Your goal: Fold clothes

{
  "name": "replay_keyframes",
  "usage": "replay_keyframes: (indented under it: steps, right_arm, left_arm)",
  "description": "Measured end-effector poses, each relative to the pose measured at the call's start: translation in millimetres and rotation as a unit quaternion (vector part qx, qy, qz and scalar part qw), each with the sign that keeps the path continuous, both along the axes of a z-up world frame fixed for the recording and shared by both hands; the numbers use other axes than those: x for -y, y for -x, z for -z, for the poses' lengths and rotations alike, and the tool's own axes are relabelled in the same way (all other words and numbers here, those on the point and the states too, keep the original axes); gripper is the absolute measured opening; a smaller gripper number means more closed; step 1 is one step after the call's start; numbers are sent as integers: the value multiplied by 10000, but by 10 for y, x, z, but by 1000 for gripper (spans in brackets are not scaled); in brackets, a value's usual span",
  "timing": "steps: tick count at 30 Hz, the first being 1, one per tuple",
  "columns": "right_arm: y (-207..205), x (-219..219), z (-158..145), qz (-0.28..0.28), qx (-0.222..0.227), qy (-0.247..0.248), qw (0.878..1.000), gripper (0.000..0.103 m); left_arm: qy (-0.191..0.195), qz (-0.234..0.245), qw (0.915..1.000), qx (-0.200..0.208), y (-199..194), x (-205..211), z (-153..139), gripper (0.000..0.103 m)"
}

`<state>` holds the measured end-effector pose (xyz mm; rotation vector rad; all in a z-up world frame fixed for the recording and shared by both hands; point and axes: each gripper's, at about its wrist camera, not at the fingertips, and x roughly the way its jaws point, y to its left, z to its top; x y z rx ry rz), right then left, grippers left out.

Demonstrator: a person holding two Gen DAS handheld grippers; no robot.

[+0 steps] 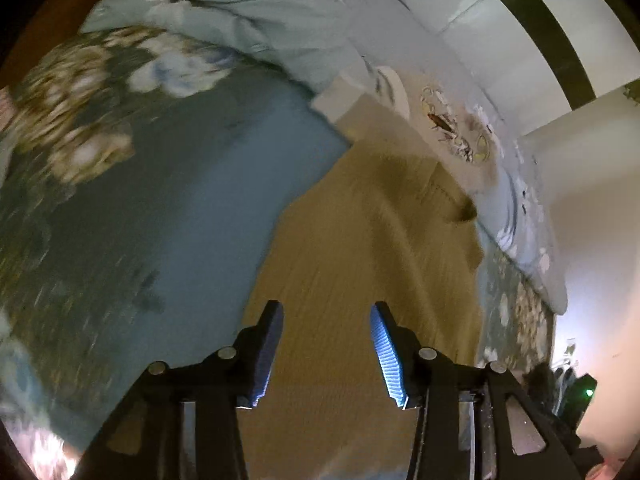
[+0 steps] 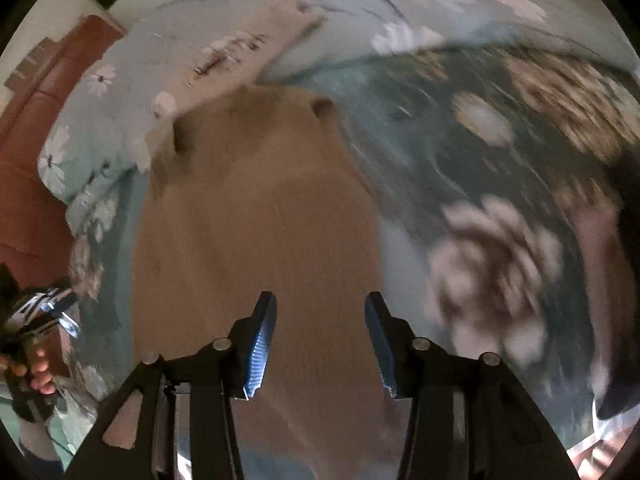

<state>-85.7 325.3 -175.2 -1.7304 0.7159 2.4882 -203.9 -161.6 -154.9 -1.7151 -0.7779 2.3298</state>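
Tan garment (image 1: 360,240), one piece, lies spread on the floral bedsheet (image 1: 120,208), its far end just beside the pale quilt (image 1: 248,20). Above it hang two grippers, left gripper (image 1: 326,354) and right gripper (image 2: 320,346), each with jaws wide apart and holding nothing. Both views are blurred; a pinch taken now could catch sheet along with cloth and skew the fold.

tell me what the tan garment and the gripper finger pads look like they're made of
Tan garment: soft, matte cloth, possibly knit; it drapes and creases, but blur hides the weave. Pads on the left hand-held gripper: blue, ridged, slightly glossy, likely rubber or plastic, on black, probably plastic, fingers.
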Motion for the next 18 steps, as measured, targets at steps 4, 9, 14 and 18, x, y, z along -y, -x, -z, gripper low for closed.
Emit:
replay_keyframes:
  steps: [4,9,14,18]
  right_arm:
    - [641,-64,159,31,-218,171,9996,47]
    - [1148,-140,463,-2,-462,247,9986,47]
    - [1481,-214,669,-132,-484,-16,9987,47]
    - [1722,-282,840,-228,-426,-77,9988,47]
  left_arm:
    - [101,169,9997,120,564,-104,197,56]
    - [35,196,9993,319,1075,-203,570,57]
    - [50,393,9987,325,1404,-339,821,57]
    - [-44,505,9982,326,1612,-415,980,57]
